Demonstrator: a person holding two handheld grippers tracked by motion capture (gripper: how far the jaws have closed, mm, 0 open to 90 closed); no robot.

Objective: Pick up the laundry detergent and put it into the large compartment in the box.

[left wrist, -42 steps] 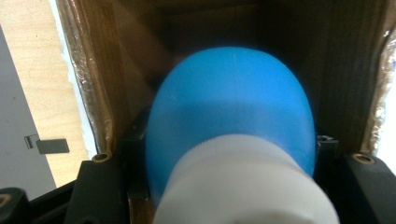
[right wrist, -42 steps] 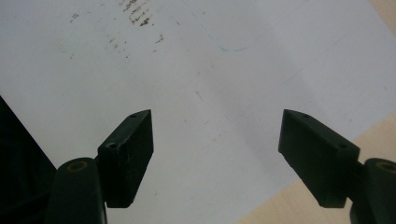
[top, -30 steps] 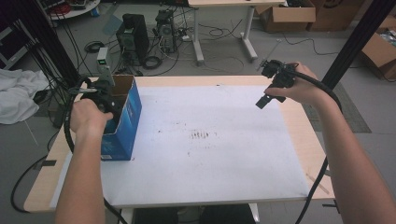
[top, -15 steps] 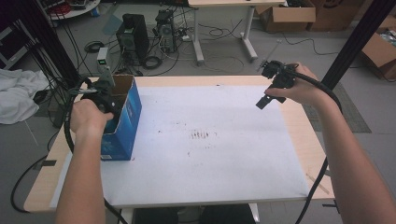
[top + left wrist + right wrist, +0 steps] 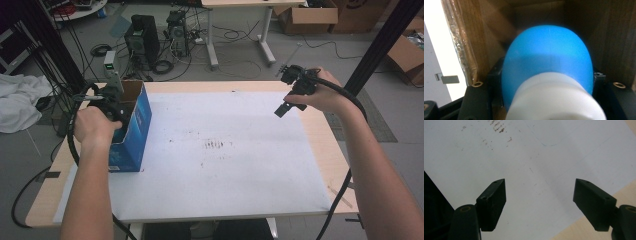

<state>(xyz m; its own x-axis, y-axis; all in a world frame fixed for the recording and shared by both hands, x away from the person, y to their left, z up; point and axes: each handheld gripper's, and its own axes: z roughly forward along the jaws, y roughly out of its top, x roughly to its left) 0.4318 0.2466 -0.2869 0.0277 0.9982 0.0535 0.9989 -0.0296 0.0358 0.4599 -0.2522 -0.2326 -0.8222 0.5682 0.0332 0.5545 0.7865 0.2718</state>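
L gripper (image 5: 111, 102) jaws clamped; R gripper (image 5: 540, 203) raised, jaws wide apart.

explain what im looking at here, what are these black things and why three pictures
No robot here: a person stands at a table with a hand-held gripper in each hand. The black things are the gripper jaws.

The wide picture comes from a fixed camera above, looking down on the table, which carries a white sheet with a few dark smudges. The other two pictures come from small cameras riding on the grippers, looking out along the jaws.

The left gripper is down inside an open blue cardboard box at the table's left edge. Its camera shows the brown inner walls and a rounded blue object with a white part sitting between the jaws; what it is I cannot tell.

The right gripper is held above the table's far right corner, jaws wide apart, holding nothing.
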